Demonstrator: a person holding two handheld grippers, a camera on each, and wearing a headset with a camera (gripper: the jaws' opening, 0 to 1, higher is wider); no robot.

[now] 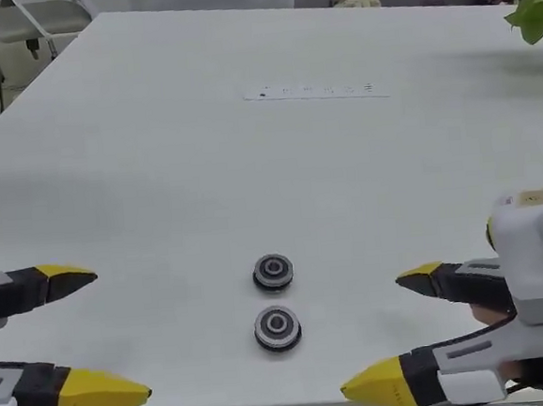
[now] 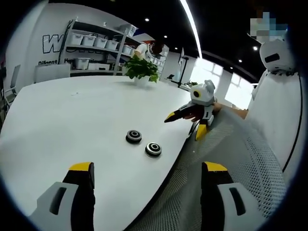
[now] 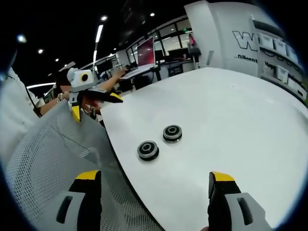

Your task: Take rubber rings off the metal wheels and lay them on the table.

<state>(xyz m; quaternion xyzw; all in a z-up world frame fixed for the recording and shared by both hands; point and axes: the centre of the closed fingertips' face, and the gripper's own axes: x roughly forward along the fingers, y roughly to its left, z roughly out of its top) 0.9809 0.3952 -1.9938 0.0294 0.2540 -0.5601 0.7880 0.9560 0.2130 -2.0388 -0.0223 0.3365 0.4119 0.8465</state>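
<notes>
Head view shows the white table, almost bare. Over its near edge hover the left gripper and the right gripper, one on each side of the work. Both have jaws wide apart and hold nothing, I think to be ready to close in from two sides. The far wheel and the near wheel lie flat by the middle of the near edge, close but apart. Each shows bright metal in the middle and a dark ring around it, so no ring seems removed yet.
</notes>
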